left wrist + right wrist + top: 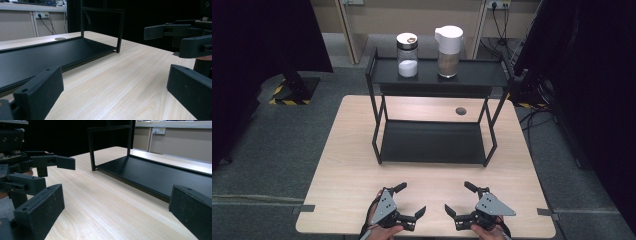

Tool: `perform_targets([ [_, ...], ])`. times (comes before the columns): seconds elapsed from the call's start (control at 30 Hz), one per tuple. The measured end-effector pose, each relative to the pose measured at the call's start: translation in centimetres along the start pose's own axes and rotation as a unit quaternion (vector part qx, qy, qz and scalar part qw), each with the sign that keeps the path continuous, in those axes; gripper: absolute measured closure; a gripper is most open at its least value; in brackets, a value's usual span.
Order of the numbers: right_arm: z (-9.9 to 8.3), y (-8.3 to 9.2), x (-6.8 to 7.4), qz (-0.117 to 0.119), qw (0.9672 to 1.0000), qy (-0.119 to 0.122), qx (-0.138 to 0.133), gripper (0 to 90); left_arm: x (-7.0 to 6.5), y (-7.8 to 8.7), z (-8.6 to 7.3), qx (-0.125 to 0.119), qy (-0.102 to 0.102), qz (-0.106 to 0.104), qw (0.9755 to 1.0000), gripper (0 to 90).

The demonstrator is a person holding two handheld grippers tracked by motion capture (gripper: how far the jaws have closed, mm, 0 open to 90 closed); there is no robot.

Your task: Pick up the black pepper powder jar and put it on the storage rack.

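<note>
A black two-tier rack (pixel 437 75) stands on the wooden table (pixel 352 165). Its top shelf carries a glass jar of white powder (pixel 407 55) and a white-lidded jar with brown contents (pixel 448 51); the bottom shelf (pixel 432 142) is bare. Close to the table's near edge my left gripper (pixel 411 199) and right gripper (pixel 458 198) rest open, facing each other, nothing between their jaws. In the left gripper view my own gripper (pixel 113 95) gapes over bare wood, with the right gripper (pixel 175 32) at upper right. The right gripper view has my gripper (pixel 116 212) open and the left gripper (pixel 37 170) at left.
A round cable hole (pixel 460 111) sits in the table behind the rack. Dark curtains hang on both sides, and a black stand base (pixel 294 87) sits on the floor at left. Bare wood lies between the grippers and the rack.
</note>
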State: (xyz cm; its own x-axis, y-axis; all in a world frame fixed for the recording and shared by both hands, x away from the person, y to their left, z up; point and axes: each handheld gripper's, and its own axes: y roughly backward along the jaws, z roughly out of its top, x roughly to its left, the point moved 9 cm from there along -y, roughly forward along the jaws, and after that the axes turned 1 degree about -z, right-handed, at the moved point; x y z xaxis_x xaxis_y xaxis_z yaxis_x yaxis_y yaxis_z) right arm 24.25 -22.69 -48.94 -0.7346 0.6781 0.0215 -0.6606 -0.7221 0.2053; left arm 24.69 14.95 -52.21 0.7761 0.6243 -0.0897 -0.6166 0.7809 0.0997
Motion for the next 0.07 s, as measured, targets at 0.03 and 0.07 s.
perform_targets([
  [0.03, 0.00, 0.01, -0.02, 0.000, 1.0000, 0.000, 0.000, 0.3, 0.00, -0.01, 0.00, 0.000, 0.000, 0.000, 1.0000, 0.1],
  [0.07, 0.01, 0.02, -0.03, 0.000, 1.0000, 0.000, -0.001, 0.3, 0.00, -0.01, 0.00, 0.000, 0.000, 0.000, 1.0000, 0.1],
])
